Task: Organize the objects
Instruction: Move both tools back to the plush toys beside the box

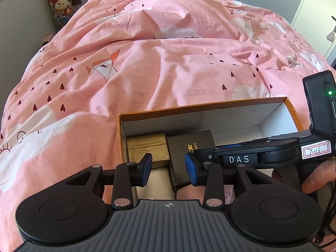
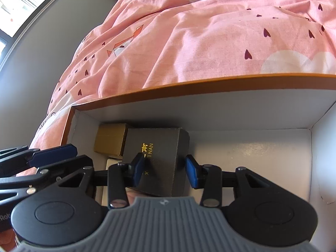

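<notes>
My right gripper (image 2: 164, 173) sits low inside the open cardboard box (image 2: 210, 84), fingers spread on either side of the dark box (image 2: 159, 149) with gold lettering. The left pad rides over the dark box's top face and the right pad hangs just off its right side; neither seems to press, so I judge it is resting on the floor of the cardboard box, not held. My left gripper (image 1: 168, 169) hovers at the near left of the cardboard box, also spread and holding nothing, above the gap between the gold box (image 1: 147, 147) and the dark box.

The gold box is tucked into the far left corner, a pale box (image 1: 156, 182) lies just nearer, and the dark one lies snug against their right sides. I think that tight row is meant to keep the right half of the floor free. The cardboard box rests on the soft pink duvet (image 1: 147, 52), so it could tip if I lean on it.
</notes>
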Motion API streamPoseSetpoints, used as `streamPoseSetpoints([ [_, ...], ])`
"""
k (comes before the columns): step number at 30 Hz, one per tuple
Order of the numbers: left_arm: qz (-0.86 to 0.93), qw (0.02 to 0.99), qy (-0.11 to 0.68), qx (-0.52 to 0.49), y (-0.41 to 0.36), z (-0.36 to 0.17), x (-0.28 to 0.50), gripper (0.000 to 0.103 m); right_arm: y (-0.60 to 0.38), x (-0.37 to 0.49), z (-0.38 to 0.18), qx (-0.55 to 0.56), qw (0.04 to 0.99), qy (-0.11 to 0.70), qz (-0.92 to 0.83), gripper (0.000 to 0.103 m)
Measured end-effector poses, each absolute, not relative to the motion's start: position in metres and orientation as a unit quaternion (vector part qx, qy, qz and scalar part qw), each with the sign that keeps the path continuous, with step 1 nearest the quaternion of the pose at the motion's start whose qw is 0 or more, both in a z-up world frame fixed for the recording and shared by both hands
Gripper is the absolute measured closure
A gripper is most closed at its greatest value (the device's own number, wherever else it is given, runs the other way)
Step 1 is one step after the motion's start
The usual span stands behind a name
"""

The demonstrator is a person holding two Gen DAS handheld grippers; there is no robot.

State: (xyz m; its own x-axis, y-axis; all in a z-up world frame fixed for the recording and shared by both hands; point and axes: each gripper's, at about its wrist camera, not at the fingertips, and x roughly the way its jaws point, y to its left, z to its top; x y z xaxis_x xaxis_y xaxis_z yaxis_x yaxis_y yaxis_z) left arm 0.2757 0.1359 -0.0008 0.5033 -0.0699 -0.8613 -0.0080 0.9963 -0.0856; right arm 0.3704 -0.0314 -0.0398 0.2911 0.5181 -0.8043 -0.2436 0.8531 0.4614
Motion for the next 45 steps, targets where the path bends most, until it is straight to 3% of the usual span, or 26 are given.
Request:
streamPoseSetpoints([
  [19,-0.004,0.893,0.449,-0.009,0.081,0.042,0.187,0.059,-0.082,0.252,0.056,0.035,0.876,0.402,0.266,0.056],
  [26,-0.052,0.894,0.443,-0.035,0.065,0.039,0.129,0.059,-0.118,0.175,0.062,0.023,0.898,0.357,0.256,0.045],
  [36,-0.095,0.857,0.497,-0.095,0.045,-0.018,0.082,0.059,-0.155,0.102,0.026,0.025,0.882,0.424,0.206,0.045],
  [45,-0.146,0.845,0.513,-0.029,-0.003,-0.049,0.065,0.056,-0.185,0.072,-0.017,0.055,0.847,0.508,0.146,0.052],
])
